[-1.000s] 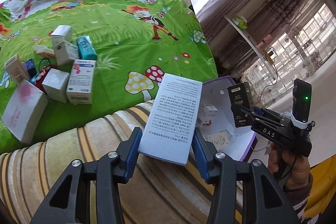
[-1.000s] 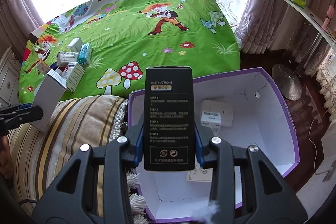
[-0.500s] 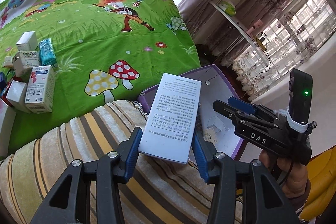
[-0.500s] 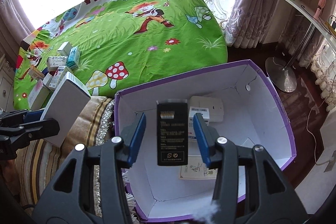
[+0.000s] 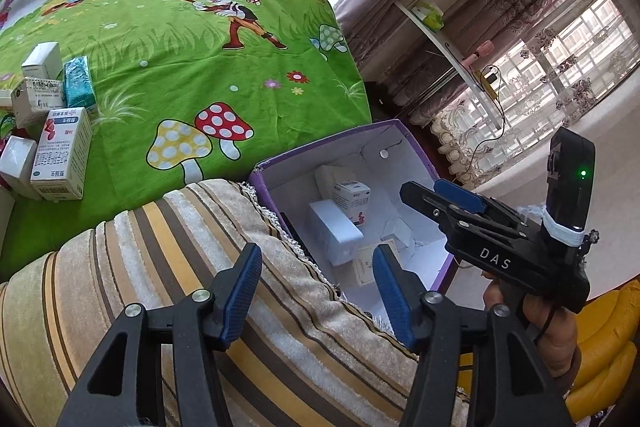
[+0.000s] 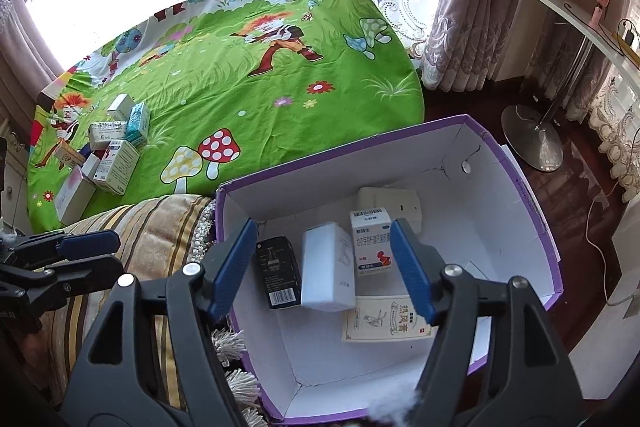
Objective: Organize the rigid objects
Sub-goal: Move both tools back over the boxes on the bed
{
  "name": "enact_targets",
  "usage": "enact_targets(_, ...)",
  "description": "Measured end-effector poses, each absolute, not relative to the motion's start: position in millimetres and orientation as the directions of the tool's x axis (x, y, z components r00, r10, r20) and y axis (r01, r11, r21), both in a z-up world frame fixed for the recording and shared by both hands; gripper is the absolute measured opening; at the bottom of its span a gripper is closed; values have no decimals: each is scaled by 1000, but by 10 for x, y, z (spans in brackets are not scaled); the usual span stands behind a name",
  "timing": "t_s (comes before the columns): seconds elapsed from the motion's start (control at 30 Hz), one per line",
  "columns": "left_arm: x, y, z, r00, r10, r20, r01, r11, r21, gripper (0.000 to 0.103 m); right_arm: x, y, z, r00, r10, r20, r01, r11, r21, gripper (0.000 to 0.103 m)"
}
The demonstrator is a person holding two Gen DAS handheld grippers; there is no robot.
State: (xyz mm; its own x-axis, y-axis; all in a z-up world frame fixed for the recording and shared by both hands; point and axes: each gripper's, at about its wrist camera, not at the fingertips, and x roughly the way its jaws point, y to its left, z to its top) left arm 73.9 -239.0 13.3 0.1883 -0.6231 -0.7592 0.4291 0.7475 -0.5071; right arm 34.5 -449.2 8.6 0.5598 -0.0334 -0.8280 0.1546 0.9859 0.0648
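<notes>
The remaining boxes (image 5: pixel 60 155) lie on the green sheet (image 5: pixel 208 67) at ten o'clock from the left gripper (image 5: pixel 316 291), the nearer one. Its jaws are opening, empty. The right gripper (image 6: pixel 324 267), also opening and empty, hangs over the purple box (image 6: pixel 516 163).

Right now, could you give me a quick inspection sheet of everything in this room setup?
Surface: green cartoon bedsheet; striped cushion at its near edge.
Job's things: purple box holds a black box, a white box, a red-and-white medicine box, a flat leaflet and a cream item behind them.
Clutter: pile of small boxes waiting on the sheet.
Grippers: left gripper and right gripper both opening, nothing between the jaws.
Cables: white cable on the floor.
Surroundings: curtains, wall shelf, round lamp base.
</notes>
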Motion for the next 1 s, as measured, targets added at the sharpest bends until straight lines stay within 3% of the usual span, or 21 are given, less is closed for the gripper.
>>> enact_targets(0.53, 711, -2029, 160, 245, -611, -753, 373, 776, -509, 59, 398, -4141, 175, 574, 38, -818, 61, 994, 89, 75)
enact_targets(1.0, 692, -1279, 122, 319, -595, -738, 247, 804, -541, 59, 459, -3835, 187, 558, 77, -826, -3, 996, 90, 77)
